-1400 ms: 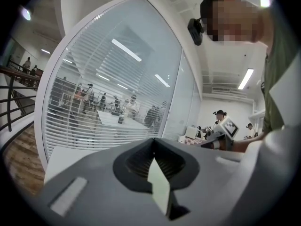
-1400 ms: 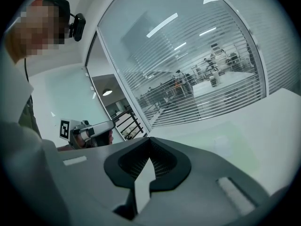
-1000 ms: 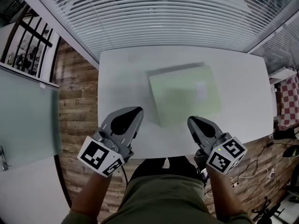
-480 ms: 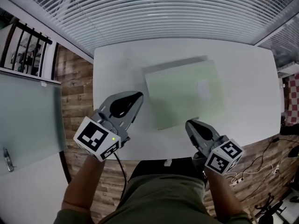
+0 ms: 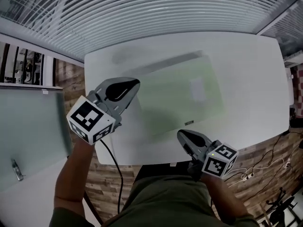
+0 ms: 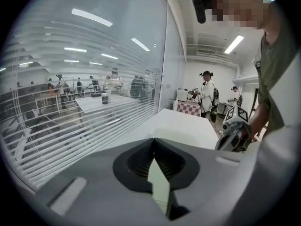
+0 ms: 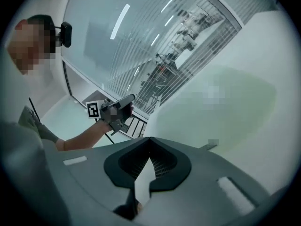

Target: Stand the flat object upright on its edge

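Both claws are drawing in on the pale green flat board point(image 5: 182, 96), still lying flat on the white surface point(image 5: 251, 56). The left claw point(image 5: 135, 84), jaws pressed together and empty, is now arriving at its left edge. The right claw point(image 5: 182, 135), likewise closed on nothing, is nearing the front edge. No lifting is happening yet. Whether either tip is touching the board is unclear.
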The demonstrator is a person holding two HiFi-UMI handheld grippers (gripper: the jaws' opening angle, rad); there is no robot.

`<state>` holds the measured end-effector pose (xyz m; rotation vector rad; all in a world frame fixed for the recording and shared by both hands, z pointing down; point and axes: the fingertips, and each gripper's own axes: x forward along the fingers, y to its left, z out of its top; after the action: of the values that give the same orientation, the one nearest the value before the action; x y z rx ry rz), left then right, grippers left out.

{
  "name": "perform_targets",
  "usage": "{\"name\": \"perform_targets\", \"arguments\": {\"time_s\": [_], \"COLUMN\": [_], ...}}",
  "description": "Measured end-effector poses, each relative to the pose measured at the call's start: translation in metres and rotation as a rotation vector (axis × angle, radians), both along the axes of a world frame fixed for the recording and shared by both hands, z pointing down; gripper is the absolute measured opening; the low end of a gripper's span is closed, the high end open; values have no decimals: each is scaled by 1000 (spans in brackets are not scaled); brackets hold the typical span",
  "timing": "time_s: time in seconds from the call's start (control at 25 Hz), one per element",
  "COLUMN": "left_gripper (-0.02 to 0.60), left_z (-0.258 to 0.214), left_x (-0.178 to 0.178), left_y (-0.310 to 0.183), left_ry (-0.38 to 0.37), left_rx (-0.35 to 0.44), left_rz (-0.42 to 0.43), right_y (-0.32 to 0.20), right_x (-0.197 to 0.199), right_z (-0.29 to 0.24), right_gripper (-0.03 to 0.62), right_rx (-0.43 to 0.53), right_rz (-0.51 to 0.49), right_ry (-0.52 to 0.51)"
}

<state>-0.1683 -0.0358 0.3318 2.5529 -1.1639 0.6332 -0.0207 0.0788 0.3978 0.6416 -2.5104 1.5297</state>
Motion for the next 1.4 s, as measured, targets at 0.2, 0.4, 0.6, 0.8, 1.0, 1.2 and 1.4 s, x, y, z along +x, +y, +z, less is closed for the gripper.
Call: {"name": "perform_targets", "arguments": {"time_s": [0.2,0.4,0.6,0.8,1.0,1.2,1.4], "left_gripper": [2,14,40,67,79,102,123], "left_z": [15,34,54,74,78,89,100], "left_x": [17,28,39,48,52,60,69], "left_y": [-25,-47,-66,-82,-96,-101,-107], "left_ry": [-49,-95,-150,-192,-236,-250,-270], "left_rx": [-70,-157,-278,-386,-455,-523,-555], "left_rz": [93,176,255,325,381,436,473], "right_y": [0,1,5,1,1,0,-5], "right_x": [16,22,26,32,33,39,36], "right_z": [20,36,40,45,39,46,45], "right_gripper": [11,11,14,15,44,74,124], "right_rx": [-115,-173,-259,-314,-356,-374,-386], "right_rz": [16,-9,-25,-21,-8,18,30], "right_ry": [-60,-85,-162,-197,-265,-271,-283]}}
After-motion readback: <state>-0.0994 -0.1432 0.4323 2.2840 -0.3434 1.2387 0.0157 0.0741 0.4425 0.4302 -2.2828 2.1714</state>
